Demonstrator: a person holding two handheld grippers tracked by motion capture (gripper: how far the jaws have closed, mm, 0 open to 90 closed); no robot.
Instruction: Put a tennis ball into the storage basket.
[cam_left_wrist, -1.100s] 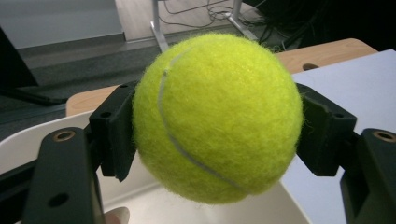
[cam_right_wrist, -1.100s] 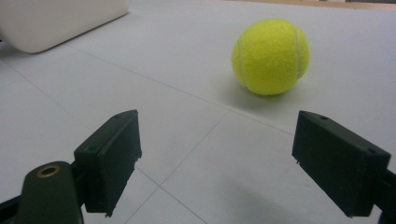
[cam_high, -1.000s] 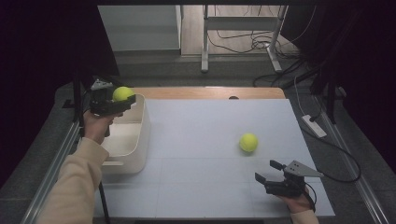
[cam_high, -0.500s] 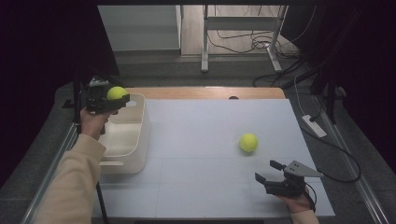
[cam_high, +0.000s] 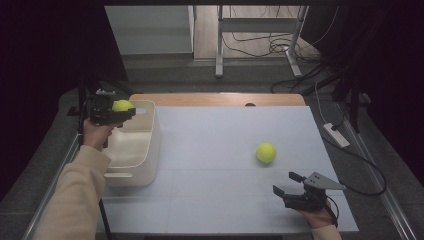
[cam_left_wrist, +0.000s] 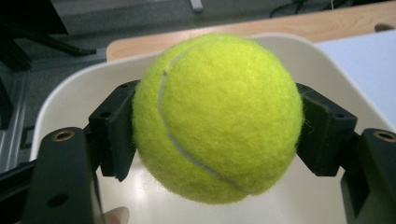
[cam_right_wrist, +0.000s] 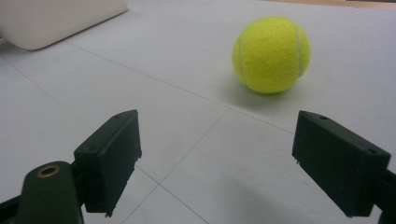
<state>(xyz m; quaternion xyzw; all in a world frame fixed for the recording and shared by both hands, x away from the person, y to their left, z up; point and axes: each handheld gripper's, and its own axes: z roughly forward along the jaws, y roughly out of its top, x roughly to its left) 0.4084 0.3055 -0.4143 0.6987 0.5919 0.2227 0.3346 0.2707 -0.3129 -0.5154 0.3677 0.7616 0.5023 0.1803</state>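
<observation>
High view: 2 tennis balls and a white bin (cam_high: 142, 150) sit in the scene, with the bin standing at the left edge of the pale desk (cam_high: 220, 135). The left gripper (cam_high: 118, 111) is held over the far end of that bin, its jaws clamped on the held tennis ball (cam_high: 122, 105), which hangs above the bin's opening rather than resting in it. Left gripper view confirms the hold: the held tennis ball (cam_left_wrist: 217, 119) sits squarely between the 2 black pads, 1 pressed against each side, with the bin's rounded rim (cam_left_wrist: 84, 81) and pale inside showing behind and below it, and a strip of wooden desk edge (cam_left_wrist: 243, 28) beyond. On the right side of the desk the second tennis ball (cam_high: 266, 153) lies alone on the bare surface, well apart from the bin. The right gripper (cam_high: 288, 185) is near the front right of the desk, held by a hand (cam_high: 316, 216) low over the surface, pointing toward that ball but apart from it. Right gripper view shows its jaws spread wide with nothing between them, the second tennis ball (cam_right_wrist: 271, 55) resting on the desk ahead of them and a corner of the bin (cam_right_wrist: 56, 18) at the upper left.
</observation>
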